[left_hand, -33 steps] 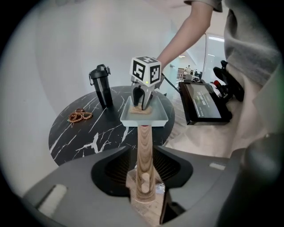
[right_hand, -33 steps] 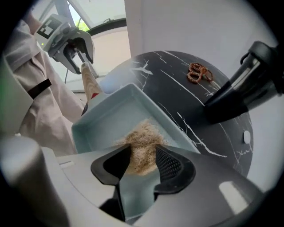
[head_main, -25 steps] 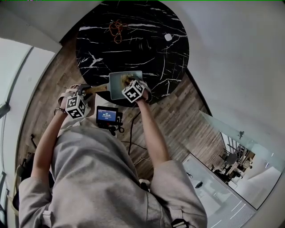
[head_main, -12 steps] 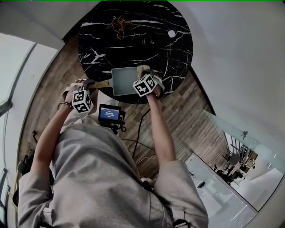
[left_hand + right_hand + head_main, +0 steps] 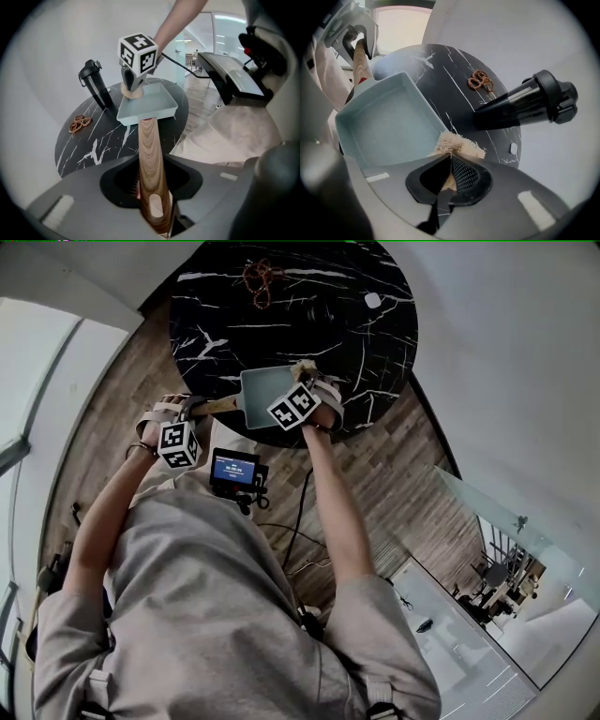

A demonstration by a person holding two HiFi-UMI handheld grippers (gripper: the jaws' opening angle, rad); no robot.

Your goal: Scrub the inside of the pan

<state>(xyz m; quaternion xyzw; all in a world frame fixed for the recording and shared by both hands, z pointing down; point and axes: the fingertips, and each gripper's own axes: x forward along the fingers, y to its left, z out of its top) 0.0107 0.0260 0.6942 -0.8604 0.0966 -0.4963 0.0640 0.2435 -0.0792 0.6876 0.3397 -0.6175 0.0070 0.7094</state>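
**One job, and by the look of it mostly still to do**

One pale blue-grey square pan (image 5: 262,390) sits at the near edge of a round black marble-patterned table (image 5: 309,324), its inside bare and showing no suds or dirt in either gripper view. Its single wooden handle (image 5: 149,159) reaches off the table into the left gripper (image 5: 152,206), whose jaws have just been closing and now clamp the wood between them. The right gripper (image 5: 450,173) has its jaws pinched together on one frayed tan fibre scrub pad (image 5: 459,144). The pad hangs at the pan's rim near a corner rather than on its floor, so the scrubbing proper seems still ahead, though how much has been done cannot be told.

Counted beyond those: two grippers, each with one marker cube, and one table. On the table are one black lidded bottle (image 5: 525,103), one brown tangle of cord or beads (image 5: 262,277) and one small white disc (image 5: 372,300), all well apart from the pan.
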